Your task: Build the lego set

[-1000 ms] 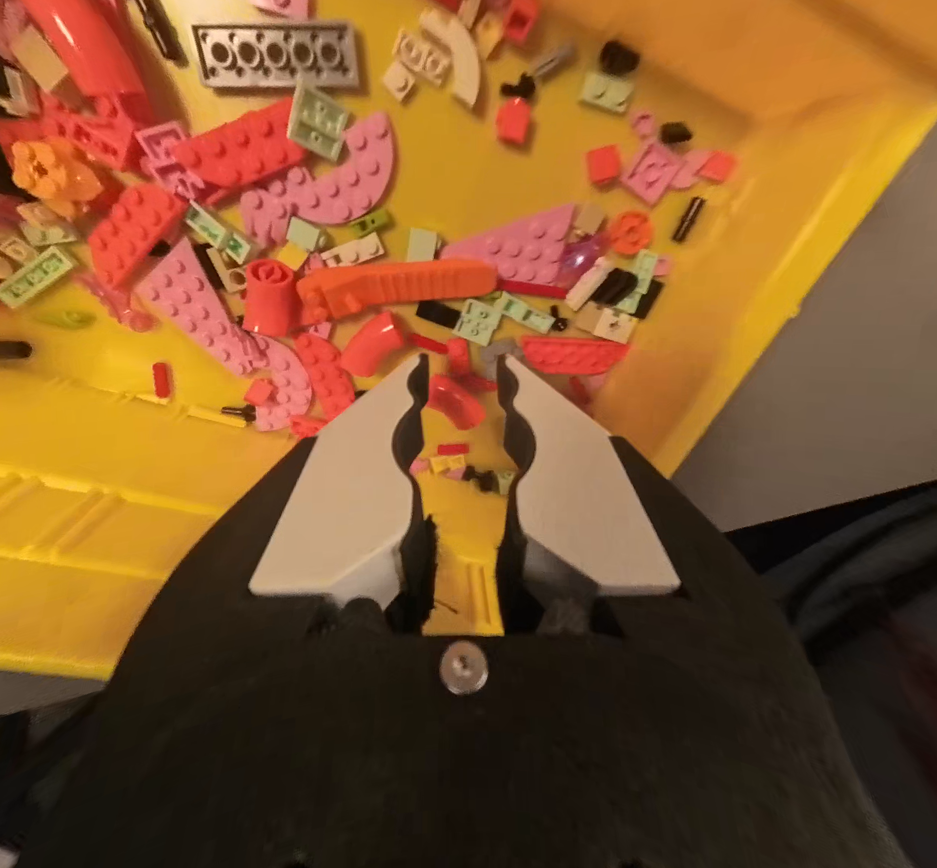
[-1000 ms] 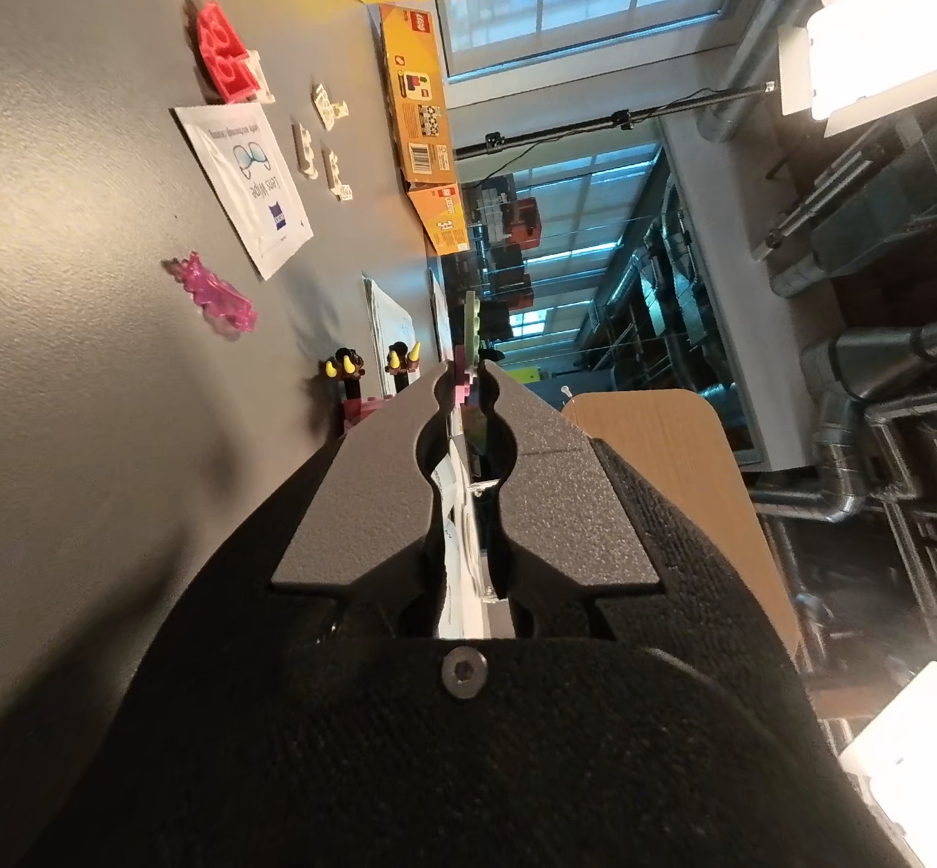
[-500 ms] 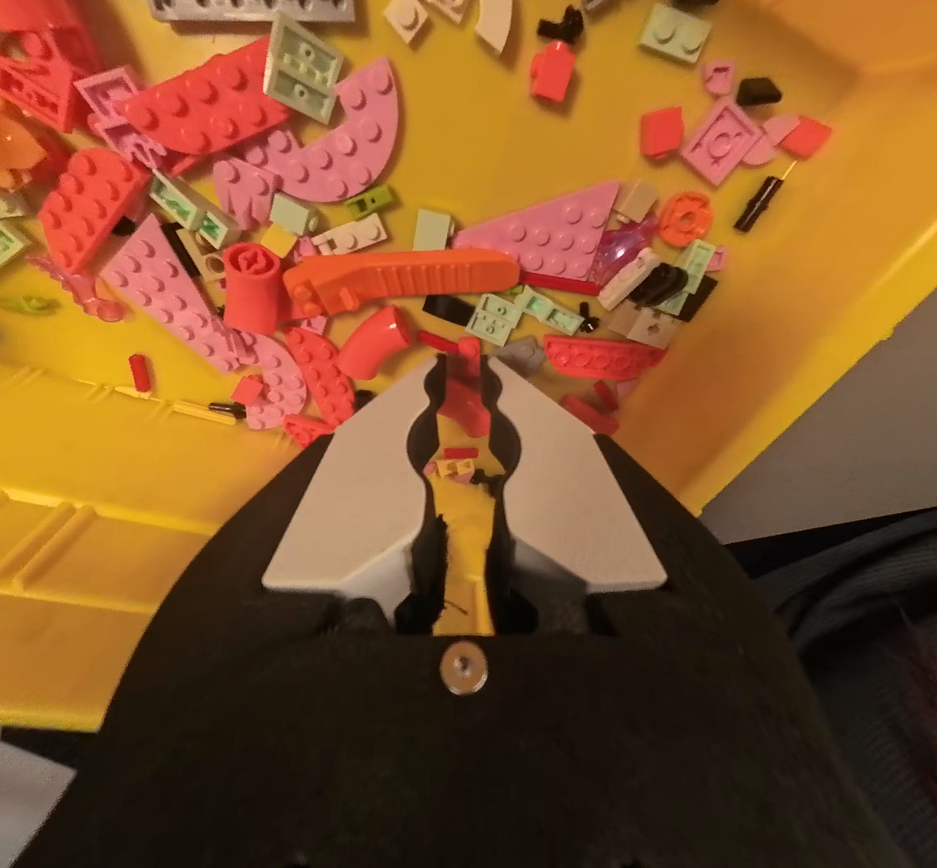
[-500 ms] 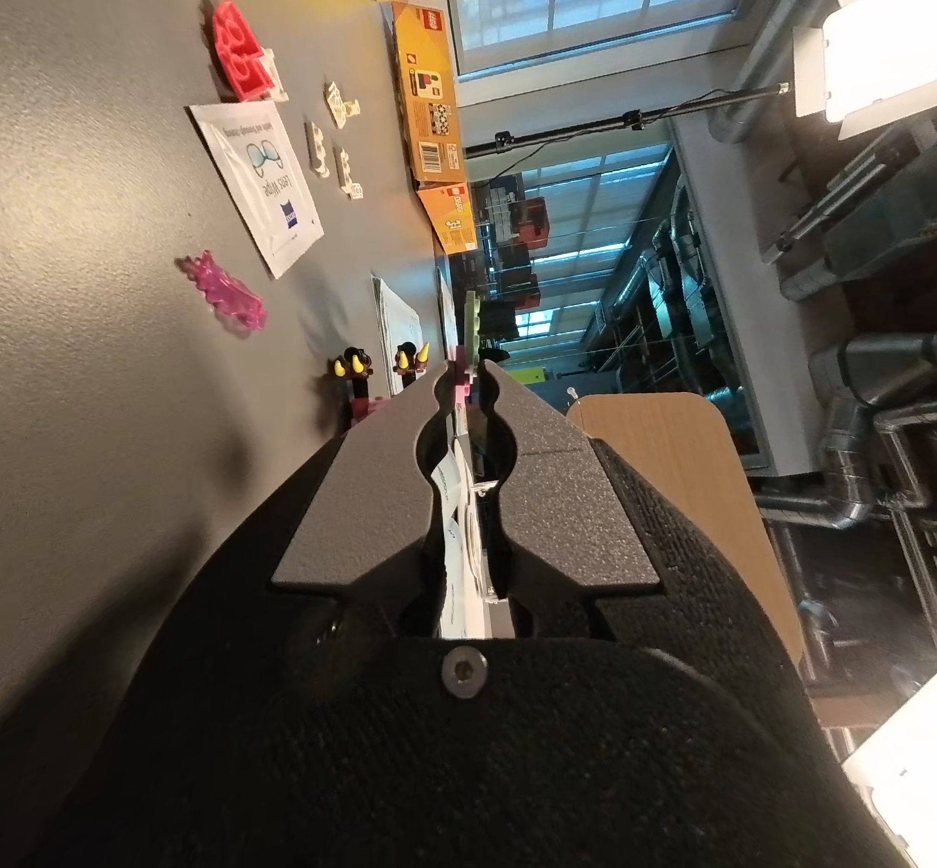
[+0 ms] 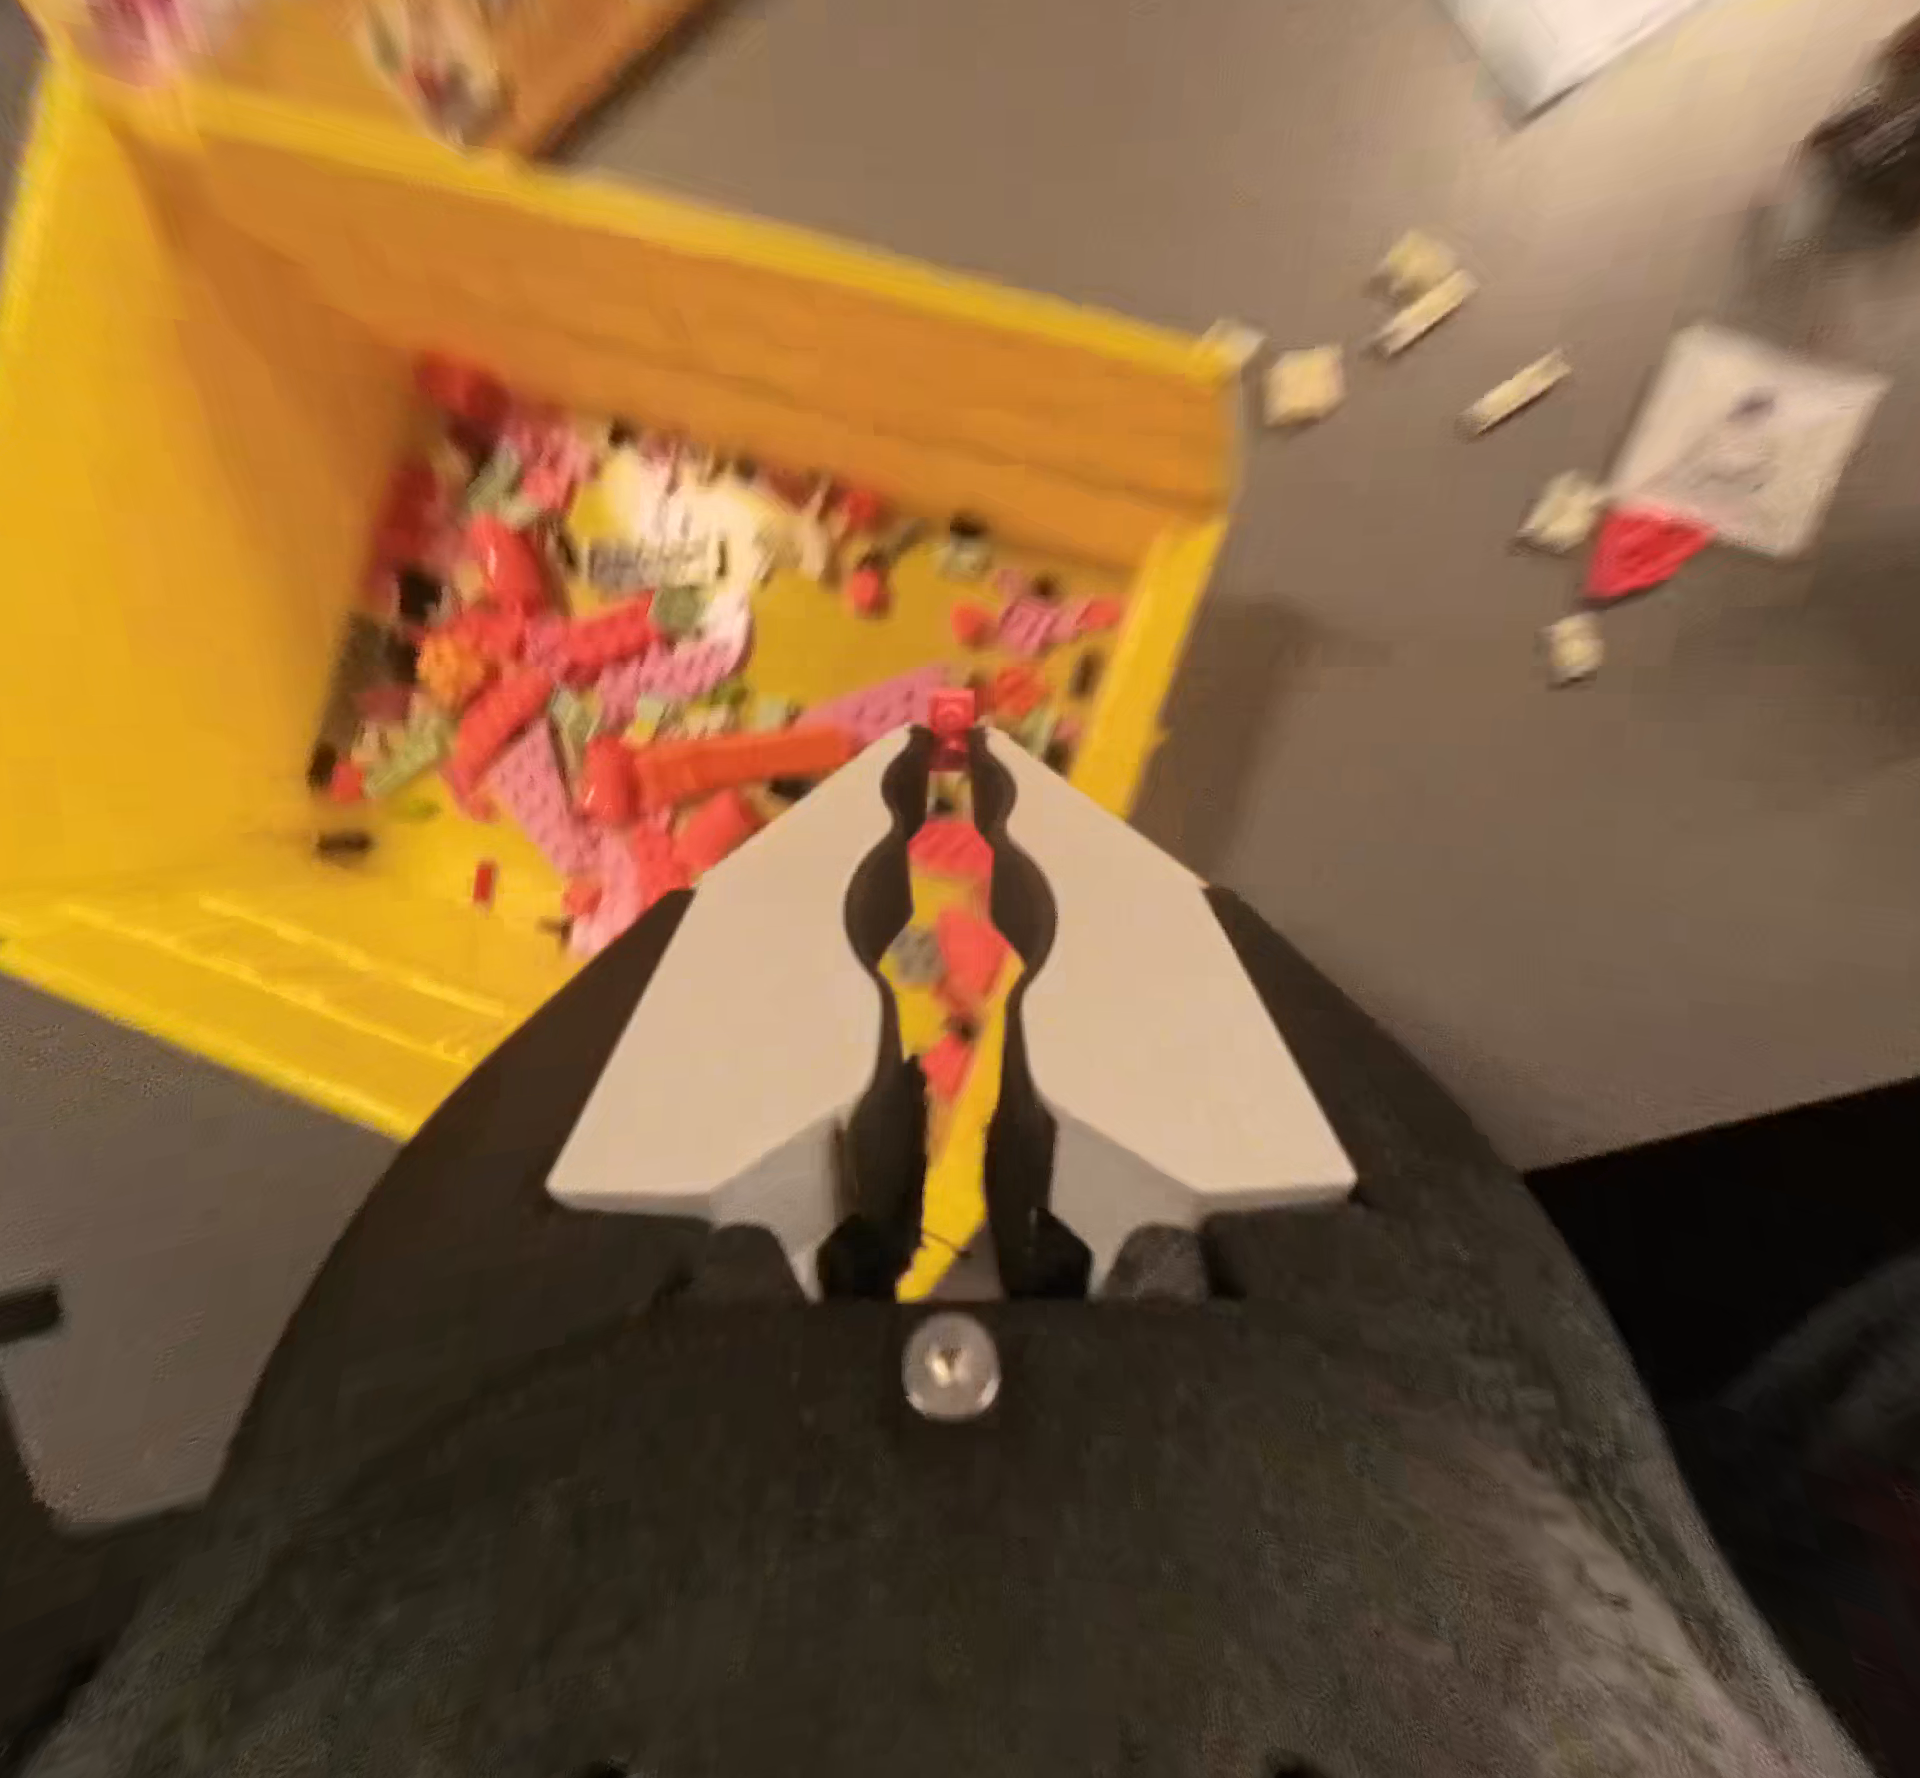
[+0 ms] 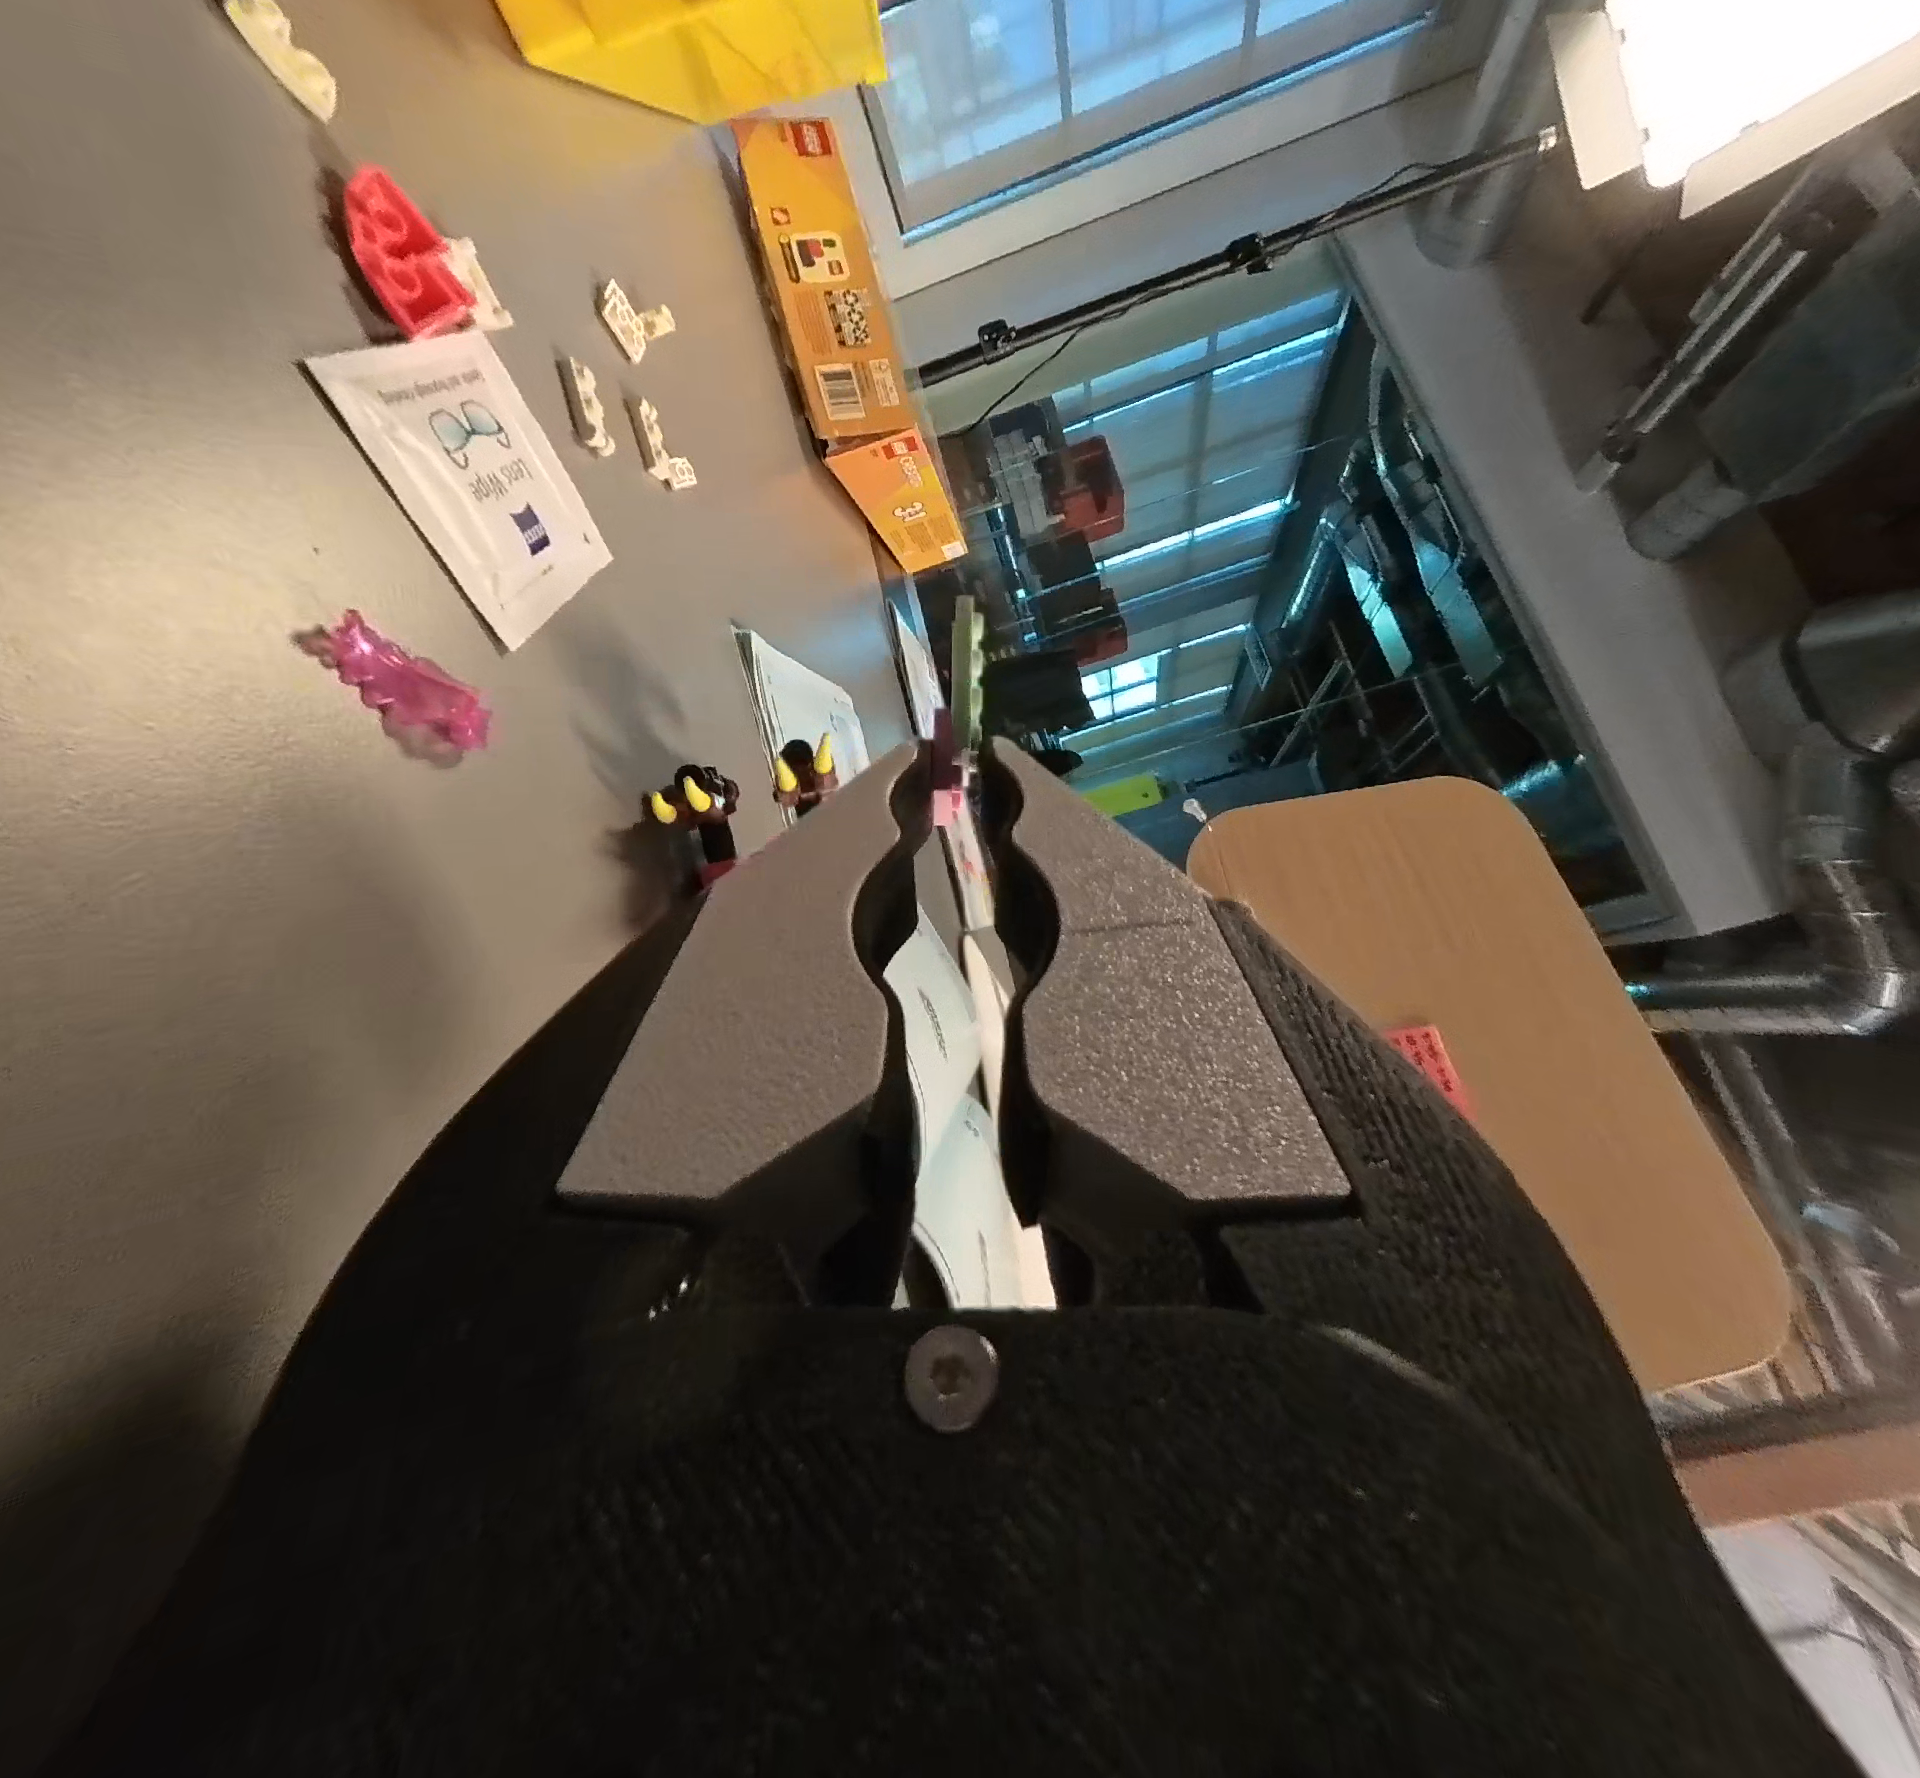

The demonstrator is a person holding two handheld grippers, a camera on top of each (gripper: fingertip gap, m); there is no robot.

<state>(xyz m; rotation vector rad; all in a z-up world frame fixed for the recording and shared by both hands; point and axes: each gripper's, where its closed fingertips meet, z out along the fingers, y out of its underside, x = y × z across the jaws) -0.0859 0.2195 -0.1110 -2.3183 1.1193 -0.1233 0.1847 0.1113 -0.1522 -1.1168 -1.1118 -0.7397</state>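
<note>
Your left gripper [image 5: 948, 739] pinches a small red brick [image 5: 950, 716] at the fingertips, above the yellow bin's [image 5: 665, 294] right side. Your right gripper [image 6: 958, 760] clamps a green-and-pink brick assembly [image 6: 966, 679], off the desk [image 6: 187, 897], near the desk's far edge.

Green-and-pink brick assembly [image 6: 961, 689] between dark fingertips [image 6: 1023, 772]
</note>
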